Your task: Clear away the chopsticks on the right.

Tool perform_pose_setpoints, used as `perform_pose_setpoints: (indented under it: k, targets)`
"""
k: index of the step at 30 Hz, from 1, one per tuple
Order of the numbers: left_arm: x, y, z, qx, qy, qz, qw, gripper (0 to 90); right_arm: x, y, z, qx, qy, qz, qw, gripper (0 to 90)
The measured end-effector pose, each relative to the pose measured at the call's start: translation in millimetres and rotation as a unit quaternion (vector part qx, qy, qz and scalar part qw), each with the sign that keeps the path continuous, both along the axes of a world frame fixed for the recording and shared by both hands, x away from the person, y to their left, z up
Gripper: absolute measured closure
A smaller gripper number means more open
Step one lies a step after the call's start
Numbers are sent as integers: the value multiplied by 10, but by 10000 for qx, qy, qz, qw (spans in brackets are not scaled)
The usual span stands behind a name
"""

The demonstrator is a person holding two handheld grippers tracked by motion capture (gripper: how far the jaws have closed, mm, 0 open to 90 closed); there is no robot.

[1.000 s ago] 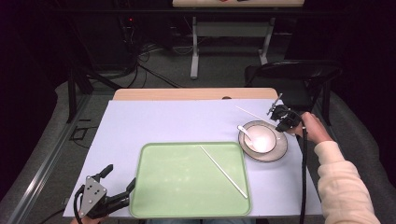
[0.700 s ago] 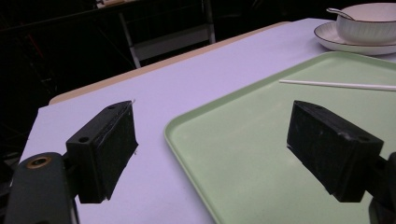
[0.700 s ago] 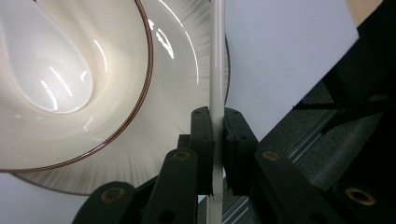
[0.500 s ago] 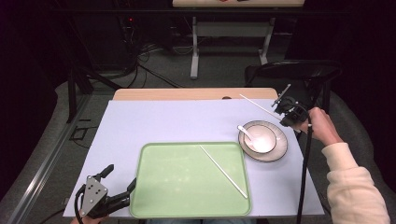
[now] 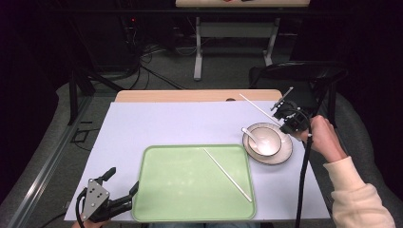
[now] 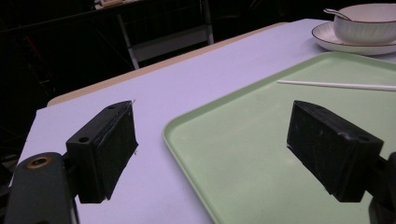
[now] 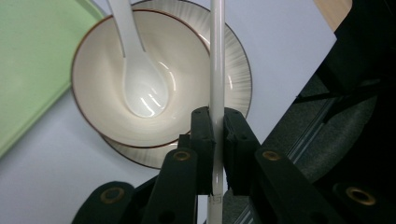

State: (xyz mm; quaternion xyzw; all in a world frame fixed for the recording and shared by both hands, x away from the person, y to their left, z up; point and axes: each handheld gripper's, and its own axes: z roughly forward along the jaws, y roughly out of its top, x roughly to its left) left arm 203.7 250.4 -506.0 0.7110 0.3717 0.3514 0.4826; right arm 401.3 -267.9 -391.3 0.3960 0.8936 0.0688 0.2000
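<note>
My right gripper (image 5: pixel 281 114) hangs above the table's right edge, just beyond a white bowl (image 5: pixel 268 145), shut on a white chopstick (image 5: pixel 256 107) that slants toward the far left. In the right gripper view the jaws (image 7: pixel 218 135) pinch this chopstick (image 7: pixel 217 56) over the bowl (image 7: pixel 98 107), where a white spoon (image 7: pixel 140 88) lies. A second chopstick (image 5: pixel 227 174) rests diagonally on the green tray (image 5: pixel 180 190). My left gripper (image 5: pixel 123 180) sits open at the tray's near left corner, its jaws (image 6: pixel 210 144) straddling the tray's edge (image 6: pixel 187 144) with nothing between them.
The bowl stands on a ribbed plate (image 5: pixel 285 153) to the right of the tray. The table is covered with a pale lilac sheet (image 5: pixel 180 123). A black chair (image 5: pixel 304 76) stands at the far right corner, and a cable (image 5: pixel 304 180) trails from the right gripper.
My right gripper has risen and drifted toward the far right with the chopstick, away from the bowl. The left gripper has stayed put.
</note>
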Motion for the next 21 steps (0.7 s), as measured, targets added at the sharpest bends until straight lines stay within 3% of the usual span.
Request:
perform_pose_setpoints:
  k: [8, 14, 21]
  targets:
    - [-10, 0, 1, 4, -26, -23, 10000, 156, -236, 201, -19, -35, -6, -80, 10000, 838]
    - [-10, -3, 1, 27, -39, -38, 10000, 156, -439, 450, -142, -53, 70, 80, 9999, 837]
    - [-14, -1, 1, 27, -64, -29, 10000, 156, -537, 643, -326, -27, 218, 303, 9993, 838]
